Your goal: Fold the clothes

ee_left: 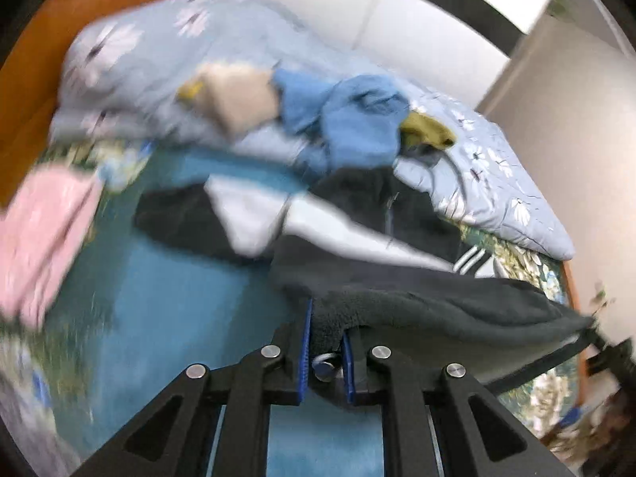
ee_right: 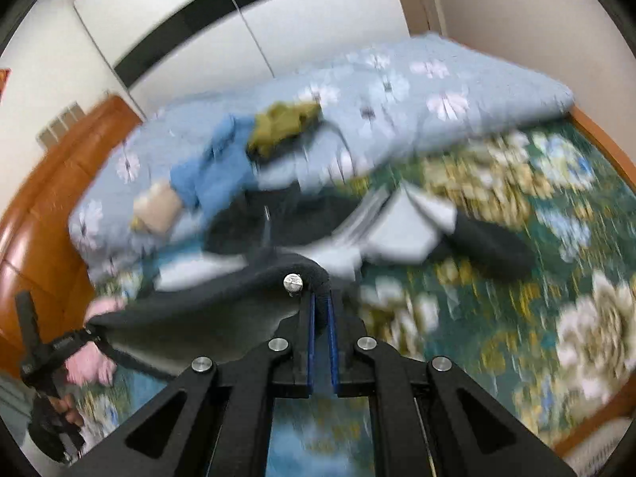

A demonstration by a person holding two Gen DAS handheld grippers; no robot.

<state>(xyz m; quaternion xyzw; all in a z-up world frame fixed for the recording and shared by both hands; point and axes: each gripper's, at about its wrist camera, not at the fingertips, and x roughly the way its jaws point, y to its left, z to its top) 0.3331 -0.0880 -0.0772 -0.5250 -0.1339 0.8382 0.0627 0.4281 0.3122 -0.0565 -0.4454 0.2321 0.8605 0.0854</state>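
Fleece, dark grey and thick, fills my left gripper (ee_left: pixel 324 342): through the left wrist camera its jaws are pinching the hem of the black and pale grey zip jacket (ee_left: pixel 357 234), whose body trails away over the teal floral bed sheet (ee_left: pixel 167 278). A metal ring sits between the blue pads, so I may be gripping hardware as much as cloth; if so, the hem could slide out under tension. Behind lies a heap of blue, beige and olive garments (ee_left: pixel 338 119) on the light blue flowered quilt (ee_left: pixel 497 183); a high swing could drag the jacket into them. A folded pink cloth (ee_left: pixel 43 234) sits to the left, near enough to be swept.

From the right wrist camera, my right gripper (ee_right: pixel 321 306) has its jaws pressed nearly together on another fold of the same edge, only at the very tips. That shallow hold is the likeliest failure. The picture is badly smeared, so I cannot judge how the sleeves lie; they may fold under crooked.
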